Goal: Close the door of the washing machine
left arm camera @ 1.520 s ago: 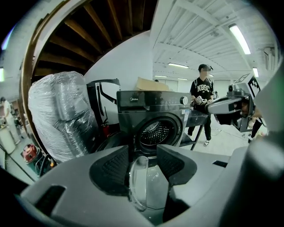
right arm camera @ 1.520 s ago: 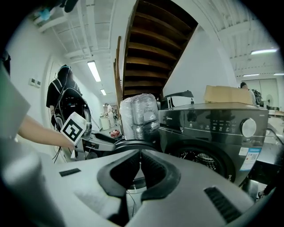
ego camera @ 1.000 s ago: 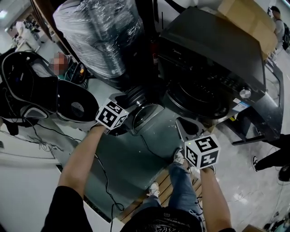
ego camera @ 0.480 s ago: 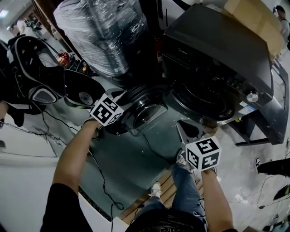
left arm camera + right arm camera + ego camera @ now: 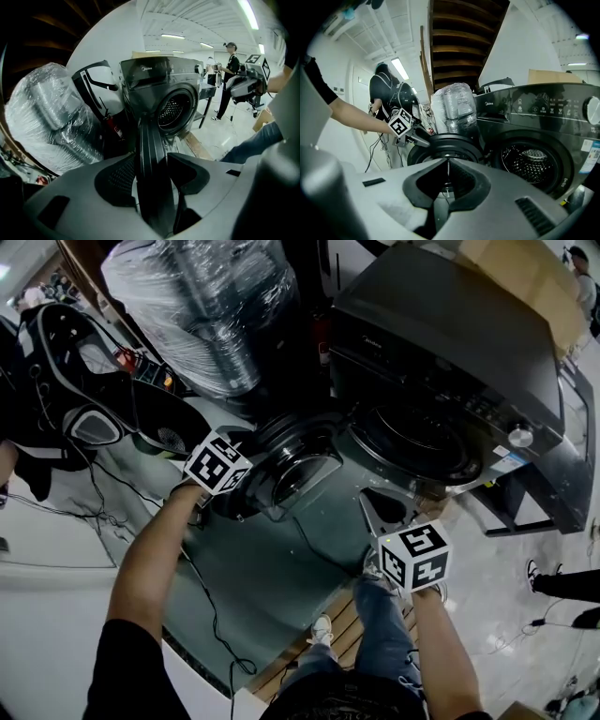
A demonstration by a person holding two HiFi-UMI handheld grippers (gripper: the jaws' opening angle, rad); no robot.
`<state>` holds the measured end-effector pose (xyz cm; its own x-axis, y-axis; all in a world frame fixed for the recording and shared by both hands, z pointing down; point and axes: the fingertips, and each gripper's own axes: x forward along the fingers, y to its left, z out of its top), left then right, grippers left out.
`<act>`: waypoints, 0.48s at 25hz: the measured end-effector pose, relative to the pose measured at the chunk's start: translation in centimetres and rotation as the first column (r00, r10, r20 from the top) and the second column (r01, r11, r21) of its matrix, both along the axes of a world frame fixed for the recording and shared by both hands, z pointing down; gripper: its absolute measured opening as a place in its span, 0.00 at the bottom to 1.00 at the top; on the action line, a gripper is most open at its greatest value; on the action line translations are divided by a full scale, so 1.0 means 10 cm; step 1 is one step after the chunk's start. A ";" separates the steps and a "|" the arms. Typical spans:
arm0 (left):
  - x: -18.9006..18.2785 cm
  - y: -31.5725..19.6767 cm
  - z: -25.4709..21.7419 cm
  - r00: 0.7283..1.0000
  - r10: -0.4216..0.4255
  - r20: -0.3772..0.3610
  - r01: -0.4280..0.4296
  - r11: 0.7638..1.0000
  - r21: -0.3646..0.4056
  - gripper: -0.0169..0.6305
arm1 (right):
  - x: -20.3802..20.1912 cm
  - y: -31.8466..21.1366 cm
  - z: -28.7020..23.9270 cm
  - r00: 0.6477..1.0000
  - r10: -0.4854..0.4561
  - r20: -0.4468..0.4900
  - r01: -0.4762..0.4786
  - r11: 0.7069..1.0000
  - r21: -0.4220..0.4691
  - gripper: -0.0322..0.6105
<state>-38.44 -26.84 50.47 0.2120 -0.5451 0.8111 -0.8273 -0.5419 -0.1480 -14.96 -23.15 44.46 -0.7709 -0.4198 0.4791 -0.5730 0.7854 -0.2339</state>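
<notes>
the washing machine (image 5: 441, 343) is a dark, glossy box. its round door (image 5: 291, 451), a ribbed black rim around clear glass, stands swung open at the machine's left. our left gripper (image 5: 154, 173) pinches that rim edge-on, its jaws having just closed in. our right gripper (image 5: 446, 180) hangs before the machine, jaws pressed together, empty.
</notes>
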 end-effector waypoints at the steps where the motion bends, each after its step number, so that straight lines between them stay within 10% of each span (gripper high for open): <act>1: 0.01 0.01 0.00 1.000 -0.011 -0.012 0.011 1.000 -0.002 0.37 | 0.01 0.02 0.01 1.000 0.007 0.002 -0.007 1.000 -0.006 0.09; 12: 0.37 0.16 -0.05 0.985 -0.073 -0.157 0.069 0.997 -0.026 0.34 | 0.06 0.19 -0.01 0.998 0.061 0.030 -0.060 0.998 -0.023 0.09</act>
